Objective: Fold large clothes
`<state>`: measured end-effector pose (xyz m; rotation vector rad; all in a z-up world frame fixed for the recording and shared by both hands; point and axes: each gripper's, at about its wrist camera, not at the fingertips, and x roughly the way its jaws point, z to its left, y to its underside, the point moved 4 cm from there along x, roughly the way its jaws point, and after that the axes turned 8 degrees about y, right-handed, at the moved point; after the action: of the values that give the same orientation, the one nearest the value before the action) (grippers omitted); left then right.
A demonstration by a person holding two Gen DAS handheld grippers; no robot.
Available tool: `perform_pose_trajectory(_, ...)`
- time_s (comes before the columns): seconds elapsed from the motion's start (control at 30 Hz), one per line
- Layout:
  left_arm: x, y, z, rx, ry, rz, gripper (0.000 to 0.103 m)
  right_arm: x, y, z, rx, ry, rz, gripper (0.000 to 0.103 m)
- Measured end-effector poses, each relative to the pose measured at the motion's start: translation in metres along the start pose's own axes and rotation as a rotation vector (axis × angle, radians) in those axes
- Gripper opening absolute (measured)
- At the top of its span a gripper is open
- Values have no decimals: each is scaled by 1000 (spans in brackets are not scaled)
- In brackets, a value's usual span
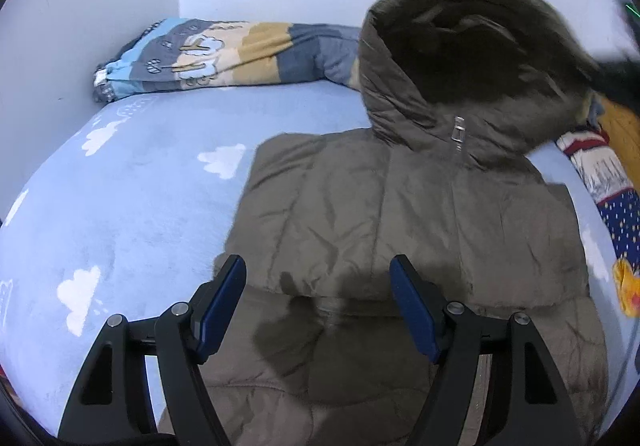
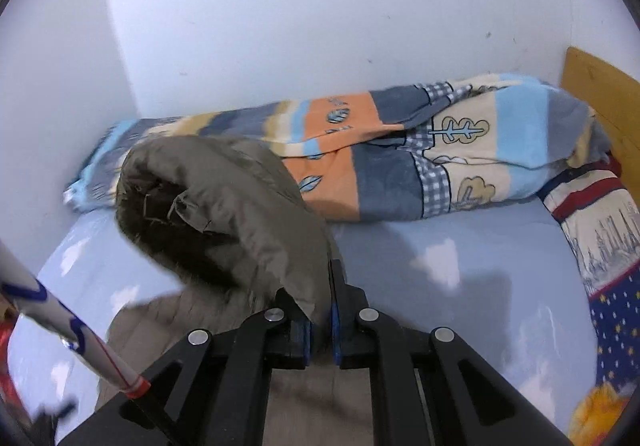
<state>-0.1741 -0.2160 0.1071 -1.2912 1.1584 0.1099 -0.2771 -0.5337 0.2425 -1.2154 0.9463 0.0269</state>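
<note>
A large olive-brown padded jacket [image 1: 400, 213] lies front-up on the light blue bed sheet [image 1: 132, 205], its sides folded in. Its hood [image 1: 472, 57] stands lifted off the bed at the far end. My left gripper [image 1: 318, 266] hovers open over the jacket's lower body, with fabric below its blue pads but nothing pinched. In the right wrist view my right gripper [image 2: 320, 302] is shut on the rim of the hood [image 2: 224, 197], whose dark lining faces left. Fabric hides the left pad's tip.
A rolled striped quilt [image 2: 400, 157] lies along the white wall behind the hood. A patterned blanket [image 2: 600, 246] and a wooden headboard [image 2: 600, 93] bound the right side. A white sleeve [image 2: 60, 318] crosses the lower left of the right wrist view.
</note>
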Motion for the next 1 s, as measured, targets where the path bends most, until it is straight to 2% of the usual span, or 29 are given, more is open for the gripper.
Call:
perform_pose_trajectory(0.03, -3, 0, 1, -5, 2, -4, 73, -15, 13, -1, 6, -13, -5, 7)
perform_pose_trajectory(0.1, -9, -3, 3, -14, 3, -20, 73, -51, 59, 1, -1, -38, -3, 7)
perform_pose_trajectory(0.17, -15, -6, 5, -25, 10, -31, 73, -67, 101, 3, -22, -29, 27, 7)
perform_pose_trajectory(0.23, -19, -8, 5, -40, 16, -43, 73, -62, 140, 2, -17, -6, 85, 7)
perform_pose_trajectory(0.3, -18, -9, 4, -51, 28, -37, 73, -38, 175, -2, 17, 21, 147, 8)
perform_pose_trajectory(0.4, -14, -9, 1, -67, 35, -18, 73, -10, 198, -6, -5, 88, 167, 9)
perform_pose_trajectory(0.47, -14, -9, -1, -71, 45, -18, 73, -7, 201, -5, -37, 98, 150, 13)
perform_pose_trajectory(0.53, -16, -11, -4, -52, 30, -30, 73, -18, 195, -2, -76, 130, 144, 31)
perform_pose_trajectory(0.57, -17, -12, -3, -47, 24, -36, 73, -26, 193, -1, -94, 134, 139, 51)
perform_pose_trajectory(0.6, -18, -13, -3, -48, 20, -42, 73, -36, 190, 0, -113, 137, 134, 63)
perform_pose_trajectory(0.67, -17, -14, 0, -61, 22, -41, 73, -54, 187, -1, -110, 109, 113, 64)
perform_pose_trajectory(0.77, -17, -14, 2, -77, 25, -40, 73, -79, 173, -4, -17, 25, 68, 64)
perform_pose_trajectory(0.83, -17, -14, 4, -81, 24, -38, 73, -93, 157, 5, 16, -16, 9, 58)
perform_pose_trajectory(0.87, -17, -14, 4, -82, 25, -39, 73, -93, 145, 12, 18, -28, -9, 55)
perform_pose_trajectory(1.0, -16, -16, 7, -83, 17, -36, 73, -68, 99, 51, 3, -43, -35, 55)
